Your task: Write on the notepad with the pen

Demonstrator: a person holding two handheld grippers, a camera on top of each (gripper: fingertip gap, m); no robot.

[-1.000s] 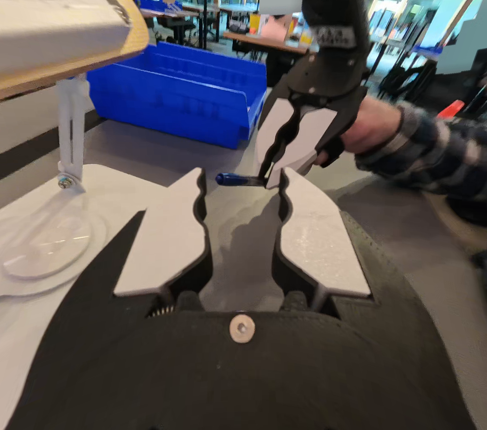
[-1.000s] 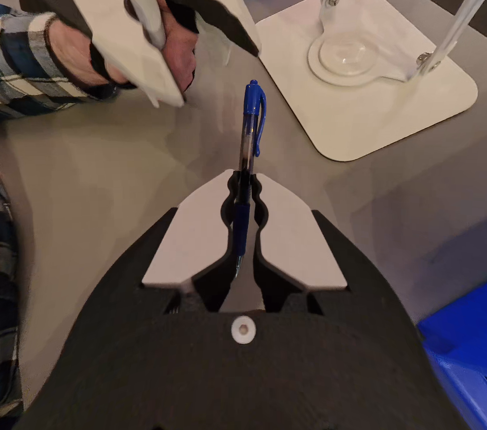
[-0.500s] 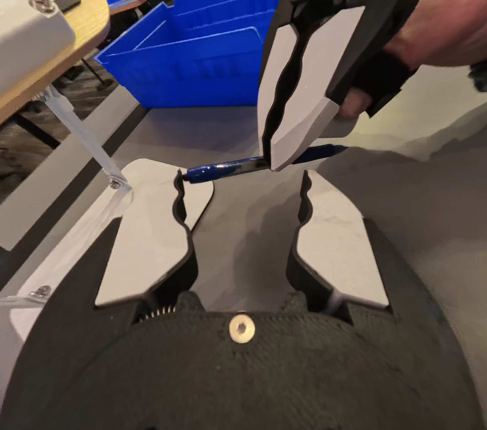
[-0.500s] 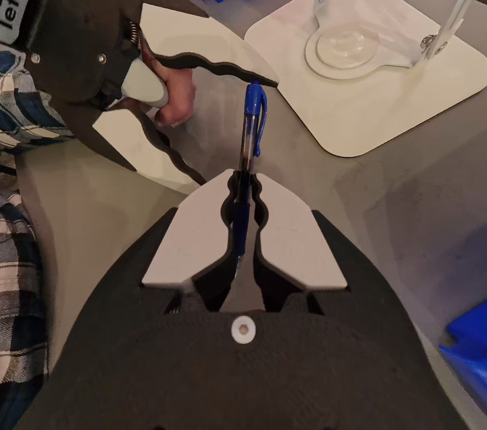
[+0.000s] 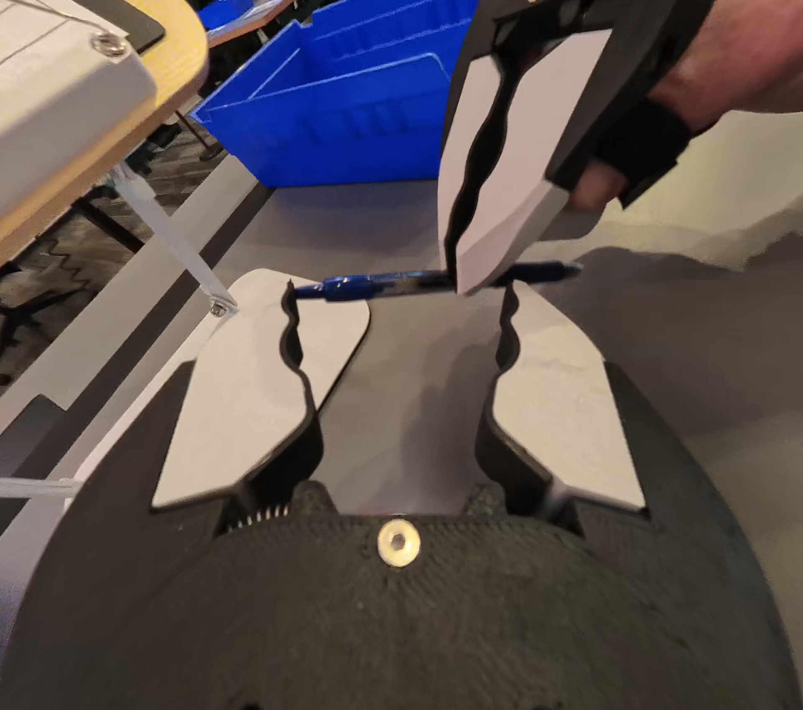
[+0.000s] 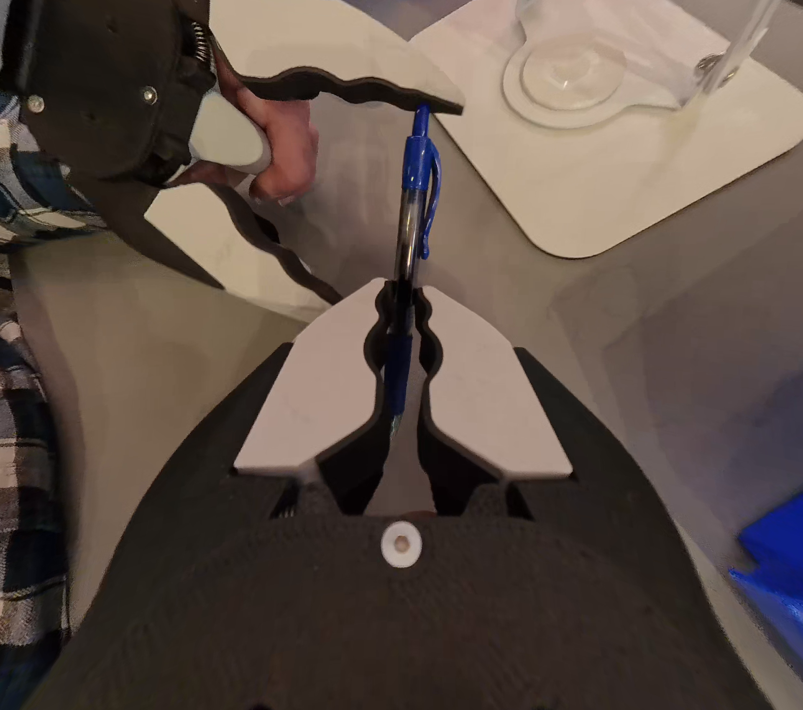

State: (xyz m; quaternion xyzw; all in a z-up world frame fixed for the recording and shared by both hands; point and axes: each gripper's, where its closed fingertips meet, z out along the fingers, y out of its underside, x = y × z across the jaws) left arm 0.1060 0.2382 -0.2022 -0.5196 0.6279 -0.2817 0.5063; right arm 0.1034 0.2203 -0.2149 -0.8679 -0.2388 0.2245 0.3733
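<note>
Tongs on the right (image 6: 402,289) are clamped on a blue pen (image 6: 413,202), both pads pressing its barrel just above the rubber grip. From the right wrist view the pen runs straight ahead along the fingers, its clip and push-button end pointing away, its tip tucked back between them. The left tongs (image 5: 397,293) stand wide apart with nothing gripped. One left finger (image 6: 347,80) meets the pen's button end; this looks like a way to click the tip out while the right tongs hold the barrel steady. Seen from the left wrist, the pen lies crosswise just ahead of the left fingertips, above the grey counter (image 5: 413,228). A white base plate (image 6: 652,167) with slanted legs sits on the counter beside a blue bin (image 5: 347,115). No notepad can be clearly made out.
</note>
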